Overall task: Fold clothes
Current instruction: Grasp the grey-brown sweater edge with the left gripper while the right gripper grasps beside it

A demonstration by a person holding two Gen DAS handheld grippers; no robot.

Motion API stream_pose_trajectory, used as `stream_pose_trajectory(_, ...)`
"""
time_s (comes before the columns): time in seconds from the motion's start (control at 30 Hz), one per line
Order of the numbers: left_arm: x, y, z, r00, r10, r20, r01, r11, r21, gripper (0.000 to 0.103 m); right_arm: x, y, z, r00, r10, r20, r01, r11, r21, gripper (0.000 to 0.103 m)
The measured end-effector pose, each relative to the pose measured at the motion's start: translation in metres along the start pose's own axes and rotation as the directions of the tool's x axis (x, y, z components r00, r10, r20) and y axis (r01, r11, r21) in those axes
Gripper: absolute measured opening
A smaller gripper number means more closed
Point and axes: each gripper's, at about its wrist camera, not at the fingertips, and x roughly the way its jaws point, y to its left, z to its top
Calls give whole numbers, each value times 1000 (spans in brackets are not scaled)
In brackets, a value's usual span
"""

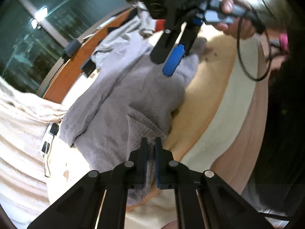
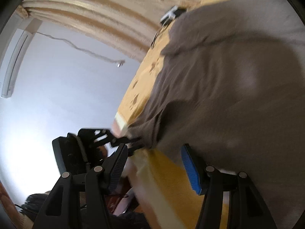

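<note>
Left wrist view: a bed (image 1: 215, 103) with a yellow-and-cream cover fills the middle, its orange wooden edge (image 1: 70, 70) running along the far left, with a dark window behind it. Cream curtain (image 1: 21, 126) folds hang at the near left. A grey sweater (image 1: 122, 99) lies spread across the bed from the far end to the near edge, with lighter grey clothes (image 1: 122, 40) bunched just beyond it. The left gripper (image 1: 151, 164) at the near edge has its jaws pressed together, pinching the sweater's ribbed hem between the pads. At the far end the right gripper (image 1: 170, 59), held by a hand (image 1: 234, 19), hangs just above the sweater with its jaws spread and nothing between them.

Right wrist view, blurred: the sweater (image 2: 228, 87) covers the right half over the yellow bed (image 2: 144, 84), the curtain (image 2: 99, 17) lies at the top, and the right gripper (image 2: 154, 168) stands spread at the near edge of the cloth.
</note>
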Motion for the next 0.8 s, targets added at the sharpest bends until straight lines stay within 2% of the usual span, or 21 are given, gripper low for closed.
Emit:
stream_pose_trajectory(0.07,-4,12,2,1000,4,28,-2,998,-70,8,-20,-5,2,996,-52,67,52,999,-9,60)
stream_pose_trajectory(0.13,-6,24,2,998,15,53,-8,990,-138,8,-44,-10,4,981,-126,145,130,991,-17,60)
stream_pose_trajectory(0.23,-9,52,-1,996,39,83,-15,962,-272,8,-81,-20,7,938,-235,255,242,970,5,60)
stream_pose_trajectory(0.33,-10,81,-9,993,51,102,-5,913,-408,8,-109,-31,9,893,-315,322,322,946,34,60)
stream_pose_trajectory(0.4,-9,95,-15,993,51,109,6,884,-467,8,-114,-35,10,873,-366,322,380,925,22,60)
stream_pose_trajectory(0.47,-8,101,-19,992,55,113,8,868,-496,8,-110,-36,11,862,-411,298,433,901,-9,60)
stream_pose_trajectory(0.67,-8,105,-21,992,53,119,16,855,-518,8,-78,-35,14,850,-484,205,516,845,-144,59)
stream_pose_trajectory(0.73,-8,105,-22,992,57,110,8,855,-518,8,-69,-37,14,860,-482,167,507,846,-165,59)
stream_pose_trajectory(0.8,-8,106,-24,992,57,108,8,850,-526,8,-62,-39,13,855,-500,140,518,834,-187,57)
